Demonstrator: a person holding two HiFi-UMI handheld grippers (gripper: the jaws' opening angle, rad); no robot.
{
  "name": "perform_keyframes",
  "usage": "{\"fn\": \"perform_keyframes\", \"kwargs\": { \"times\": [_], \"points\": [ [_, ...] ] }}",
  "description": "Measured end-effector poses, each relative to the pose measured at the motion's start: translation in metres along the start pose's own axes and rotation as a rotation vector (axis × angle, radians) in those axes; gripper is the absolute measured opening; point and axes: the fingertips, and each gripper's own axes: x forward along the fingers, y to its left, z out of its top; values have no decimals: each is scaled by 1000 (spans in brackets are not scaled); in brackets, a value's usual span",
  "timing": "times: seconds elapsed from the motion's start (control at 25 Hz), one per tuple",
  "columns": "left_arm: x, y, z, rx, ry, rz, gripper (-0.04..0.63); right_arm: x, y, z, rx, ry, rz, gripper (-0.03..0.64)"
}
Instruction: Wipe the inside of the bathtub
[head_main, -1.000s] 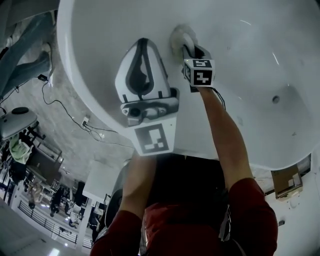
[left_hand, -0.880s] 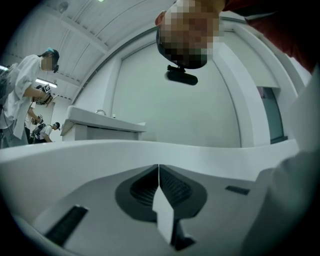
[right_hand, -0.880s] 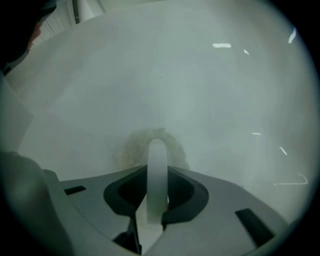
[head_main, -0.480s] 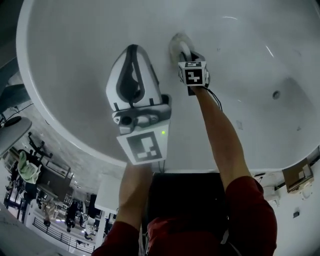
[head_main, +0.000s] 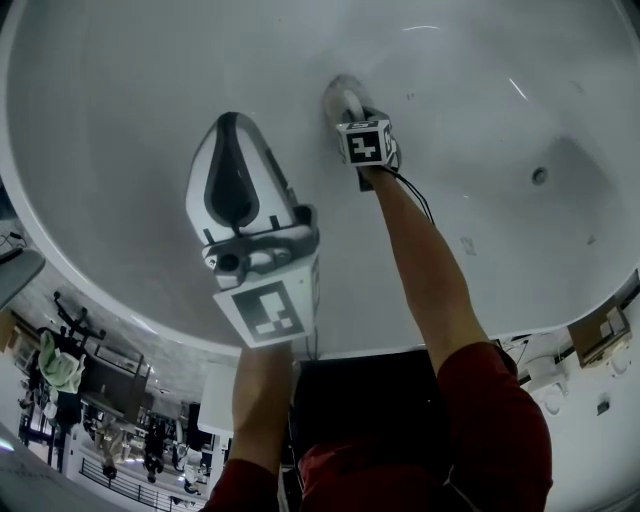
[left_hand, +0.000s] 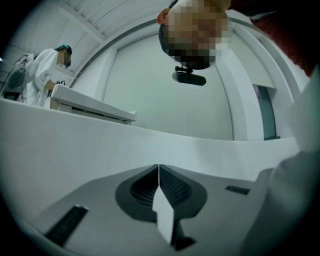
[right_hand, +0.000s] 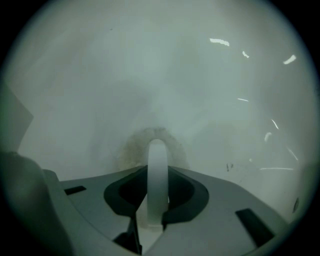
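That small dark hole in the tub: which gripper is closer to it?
Right. The right gripper holds a scrub pad on the tub left of the hole; the left gripper, shut, hangs farther left.

The bathtub (head_main: 150, 80) was white, glossy and oval, its smooth inner wall catching a few streaks of light, with a small dark drain hole (head_main: 540, 176) towards one end. A round, greyish-tan scrub pad (right_hand: 131, 147) lay flat against that inner wall, its white arched handle (right_hand: 157, 175) clamped in the right gripper (head_main: 352, 112).
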Motion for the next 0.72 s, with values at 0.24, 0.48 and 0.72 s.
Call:
{"fn": "perform_keyframes", "kwargs": {
  "times": [0.24,0.48,0.72],
  "points": [
    [-3,0,5,5,-3,1,17,-21,0,18,9,-84,-13,93],
    [-11,6,31,10,-41,25,17,-87,36,68,-37,-247,77,94],
    [-40,49,106,20,-101,85,17,-211,109,147,-91,-424,178,94]
  ]
}}
